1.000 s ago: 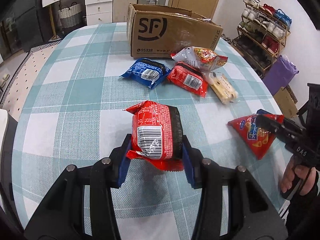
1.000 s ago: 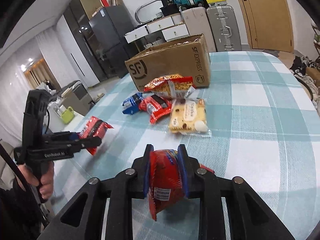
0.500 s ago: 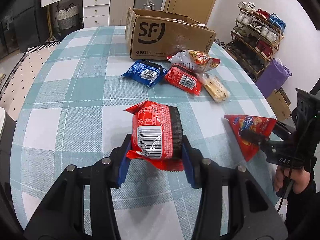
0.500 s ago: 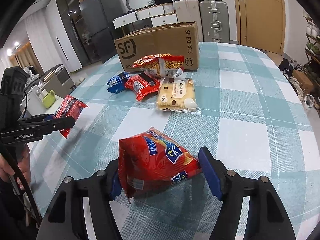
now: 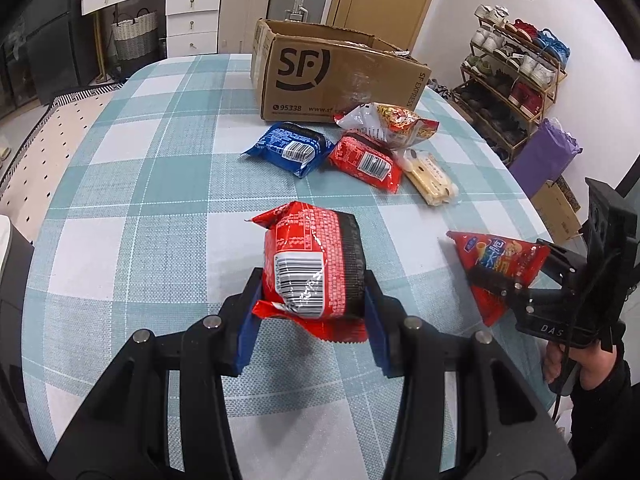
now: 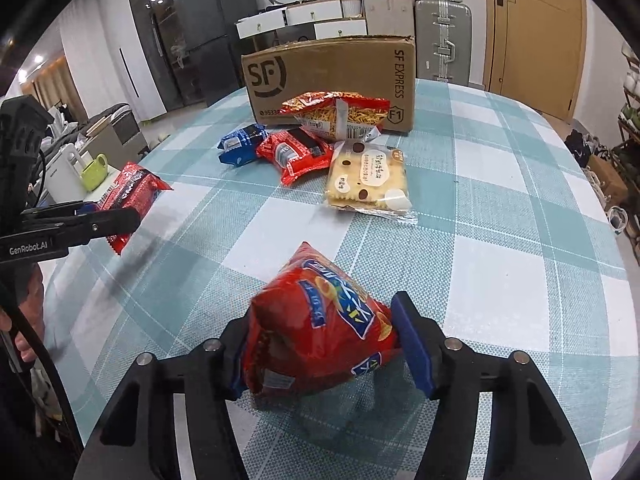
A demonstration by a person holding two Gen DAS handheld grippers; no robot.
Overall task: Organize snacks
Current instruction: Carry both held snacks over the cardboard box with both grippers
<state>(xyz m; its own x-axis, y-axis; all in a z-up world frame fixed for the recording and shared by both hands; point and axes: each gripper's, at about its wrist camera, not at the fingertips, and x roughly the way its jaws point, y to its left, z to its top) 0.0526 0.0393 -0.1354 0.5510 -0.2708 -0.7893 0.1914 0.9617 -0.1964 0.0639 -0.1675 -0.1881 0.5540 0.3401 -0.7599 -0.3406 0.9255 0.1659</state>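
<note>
We clamp noodle pack in left gripper; right gripper closing, chip bag between pads; box lies top centre.

Black left gripper with blue pads, silver screws, white "GenRobot.AI" lettering

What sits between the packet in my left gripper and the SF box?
A blue packet and a red packet lie side by side before the SF box, across the path of the held packet.
</note>
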